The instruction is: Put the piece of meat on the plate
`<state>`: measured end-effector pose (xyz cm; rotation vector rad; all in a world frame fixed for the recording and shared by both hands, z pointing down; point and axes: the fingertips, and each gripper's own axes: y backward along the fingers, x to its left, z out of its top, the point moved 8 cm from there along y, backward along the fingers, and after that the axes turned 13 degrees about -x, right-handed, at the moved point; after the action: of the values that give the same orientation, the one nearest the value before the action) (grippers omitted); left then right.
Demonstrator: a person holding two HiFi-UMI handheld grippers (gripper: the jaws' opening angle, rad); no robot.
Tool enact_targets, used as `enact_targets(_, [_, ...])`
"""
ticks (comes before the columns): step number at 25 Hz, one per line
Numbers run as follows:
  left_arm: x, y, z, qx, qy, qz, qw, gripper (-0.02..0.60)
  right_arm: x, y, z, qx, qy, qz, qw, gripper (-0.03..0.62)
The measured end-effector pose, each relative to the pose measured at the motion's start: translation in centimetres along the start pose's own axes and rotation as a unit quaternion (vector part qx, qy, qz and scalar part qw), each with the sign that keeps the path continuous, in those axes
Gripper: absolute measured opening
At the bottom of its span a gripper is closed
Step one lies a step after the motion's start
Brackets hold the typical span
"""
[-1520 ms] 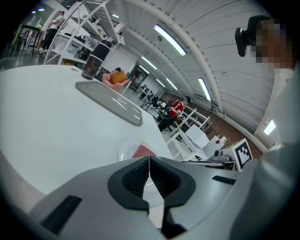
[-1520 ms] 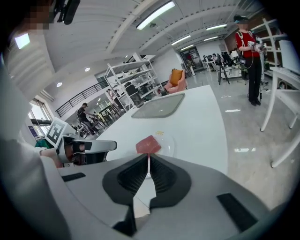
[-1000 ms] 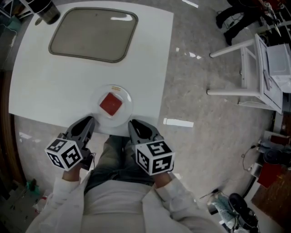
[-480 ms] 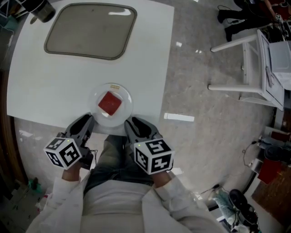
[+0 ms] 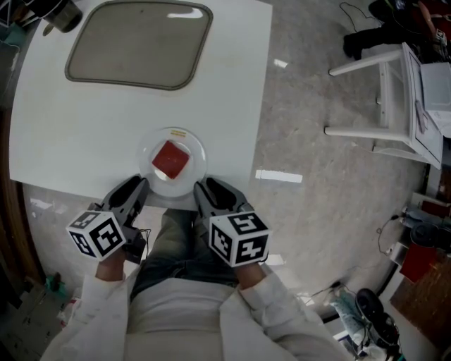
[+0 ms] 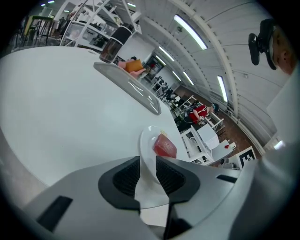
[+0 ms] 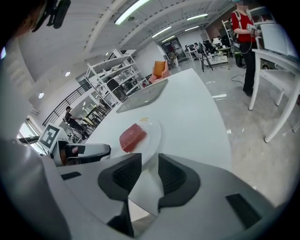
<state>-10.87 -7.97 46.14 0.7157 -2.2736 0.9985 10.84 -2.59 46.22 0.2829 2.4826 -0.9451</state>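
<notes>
A red square piece of meat (image 5: pixel 170 159) lies in the middle of a clear round plate (image 5: pixel 194 151) at the near edge of the white table (image 5: pixel 84 127). My left gripper (image 5: pixel 137 186) hangs just short of the plate's near left rim. The right gripper (image 5: pixel 203 187) sits just short of its near right rim. Both are shut with nothing held. The left gripper view has the meat (image 6: pixel 164 146) and plate (image 6: pixel 148 138) just beyond the left gripper (image 6: pixel 148 161). The right gripper view shows the meat (image 7: pixel 132 137) on the plate (image 7: pixel 153 133) ahead of the right gripper (image 7: pixel 150 161).
A large beige tray (image 5: pixel 139 44) lies at the table's far side, with a dark cup (image 5: pixel 60 15) at the far left corner. A white chair (image 5: pixel 394 106) stands on the floor to the right. The person's lap is below the table edge.
The head view has drifted slightly. Both grippers stay at the table's near edge and the meat rests unmoved on the plate.
</notes>
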Motion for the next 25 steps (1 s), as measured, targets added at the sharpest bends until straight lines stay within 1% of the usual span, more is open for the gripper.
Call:
enact_targets(3, [0.0, -0.2, -0.1, 0.004, 0.011, -0.003, 0.9999, 0.089, 0.0, -0.3, 0.2, 0.006, -0.011, -0.001, 1.000, 0.098])
enact_targets(6, [-0.4, -0.4, -0.6, 0.015, 0.006, -0.004, 0.9999, 0.092, 0.0, -0.5, 0.0, 0.019, -0.019, 0.004, 1.000, 0.098])
enact_targets(8, [-0.5, -0.4, -0.7, 0.015, 0.007, -0.003, 0.9999, 0.092, -0.1, -0.4, -0.1, 0.020, -0.023, 0.007, 1.000, 0.098])
enact_targets(12, [-0.4, -0.5, -0.5, 0.013, 0.025, -0.003, 0.9996, 0.092, -0.2, -0.4, 0.1, 0.016, -0.039, 0.002, 0.999, 0.098])
enact_targets(18, [-0.2, -0.6, -0.4, 0.016, 0.028, 0.009, 0.9994, 0.092, -0.3, -0.7, 0.3, 0.018, -0.034, -0.007, 0.999, 0.098])
enact_targets(25, [-0.1, -0.5, -0.6, 0.014, 0.033, 0.012, 0.9993, 0.092, 0.0, -1.2, 0.3, 0.016, -0.034, -0.010, 0.999, 0.097])
